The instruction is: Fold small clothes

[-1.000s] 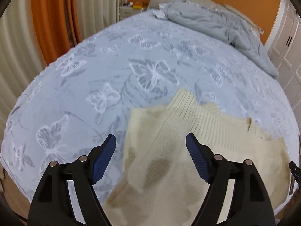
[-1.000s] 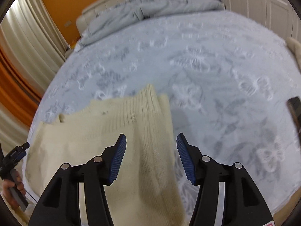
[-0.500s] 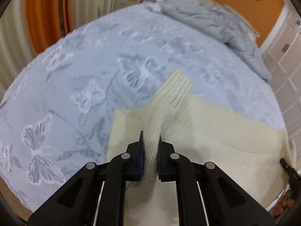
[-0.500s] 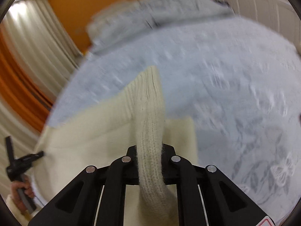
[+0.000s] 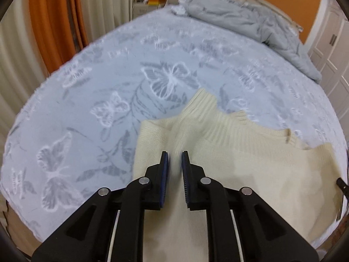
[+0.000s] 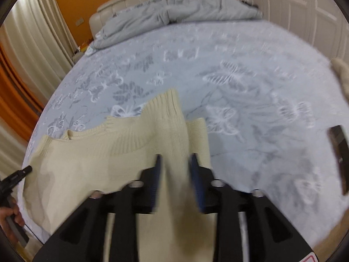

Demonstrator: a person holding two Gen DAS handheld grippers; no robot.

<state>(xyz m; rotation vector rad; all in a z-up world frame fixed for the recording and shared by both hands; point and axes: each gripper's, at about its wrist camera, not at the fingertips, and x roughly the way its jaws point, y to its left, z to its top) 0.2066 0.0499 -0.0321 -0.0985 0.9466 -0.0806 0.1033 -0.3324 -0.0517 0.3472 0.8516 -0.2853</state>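
A cream knitted sweater lies on the near edge of the bed, ribbed hem facing away. It also shows in the right wrist view. Its left sleeve runs forward from my left gripper, whose jaws stand a narrow gap apart around the sleeve fabric. Its right sleeve runs forward from my right gripper, whose jaws stand wider apart, with the sleeve lying loose between them. The right wrist view is blurred.
The bed cover is pale blue-grey with a butterfly pattern. A grey duvet is bunched at the headboard. A dark flat object lies at the right of the bed. Orange and cream curtains hang to the left.
Both grippers closed on the sleeves and lifted them half a second ago. Now both have parted their jaws, and the sleeves lie lower and flatter on the sweater.
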